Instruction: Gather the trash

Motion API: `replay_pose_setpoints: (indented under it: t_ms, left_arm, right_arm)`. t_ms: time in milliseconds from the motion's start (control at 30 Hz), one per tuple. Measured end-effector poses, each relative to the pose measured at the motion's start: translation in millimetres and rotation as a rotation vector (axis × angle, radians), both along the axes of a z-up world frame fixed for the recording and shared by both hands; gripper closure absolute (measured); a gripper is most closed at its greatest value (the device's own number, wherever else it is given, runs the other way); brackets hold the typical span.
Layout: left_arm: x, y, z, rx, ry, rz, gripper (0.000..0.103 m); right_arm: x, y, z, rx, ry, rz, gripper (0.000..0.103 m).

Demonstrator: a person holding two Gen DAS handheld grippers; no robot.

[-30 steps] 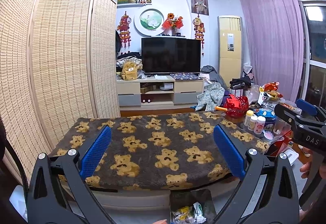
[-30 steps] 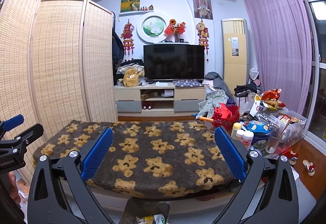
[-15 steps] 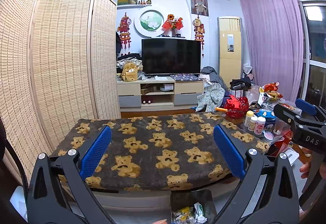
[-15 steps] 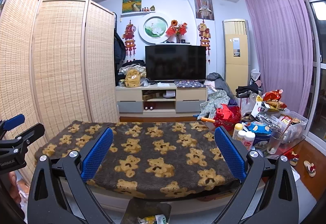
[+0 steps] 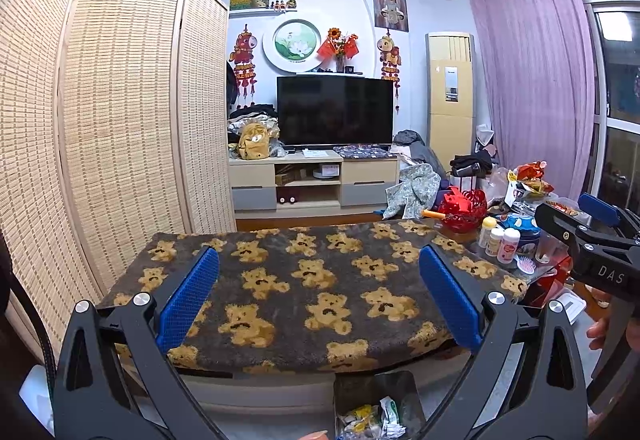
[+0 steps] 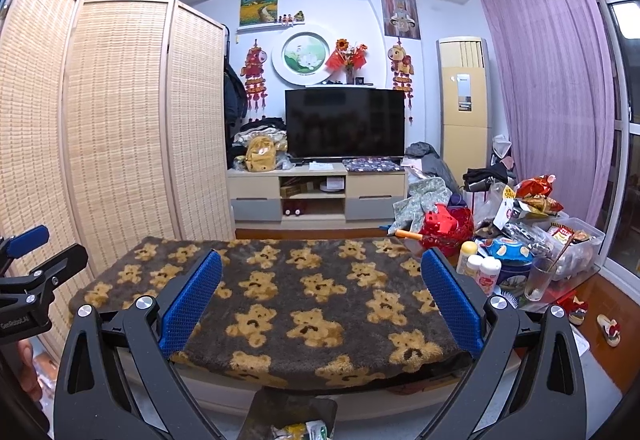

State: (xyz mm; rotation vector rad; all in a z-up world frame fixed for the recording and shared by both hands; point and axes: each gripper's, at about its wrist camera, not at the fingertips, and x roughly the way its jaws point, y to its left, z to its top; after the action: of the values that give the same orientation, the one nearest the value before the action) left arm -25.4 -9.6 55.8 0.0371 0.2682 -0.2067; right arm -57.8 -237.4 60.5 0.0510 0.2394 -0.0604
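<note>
A dark bin [image 5: 378, 406] holding crumpled wrappers stands on the floor just in front of the low table, below both grippers; the right wrist view shows the bin [image 6: 294, 418] at its bottom edge. My left gripper [image 5: 318, 298] is open, blue pads wide apart, nothing between them, held above the table's near edge. My right gripper [image 6: 320, 298] is likewise open and empty. The table top [image 5: 312, 272] is covered by a dark fleece with bear prints and carries no loose trash that I can see.
A cluttered side table [image 6: 520, 260] to the right holds bottles, a blue tin, a glass and snack bags. A folding woven screen [image 5: 120, 119] lines the left. Behind the table stand a TV unit [image 5: 312, 179] and piled clothes. Slippers [image 6: 608, 328] lie on the floor at right.
Both grippers stay open and nearly still; the views have shifted only slightly.
</note>
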Motion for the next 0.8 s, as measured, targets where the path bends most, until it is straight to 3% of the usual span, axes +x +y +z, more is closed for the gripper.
replay_pose_setpoints:
  t_ms: [667,800]
  left_arm:
    - [3,-5,-1,-0.012,0.016,-0.012,0.008]
    - [1,-13,-3,0.049,-0.016,0.027,0.008]
  right_arm:
    - [1,-1,-2,0.000,0.002,-0.001,0.003]
    - [1,-1,-2,0.000,0.003,-0.001,0.003]
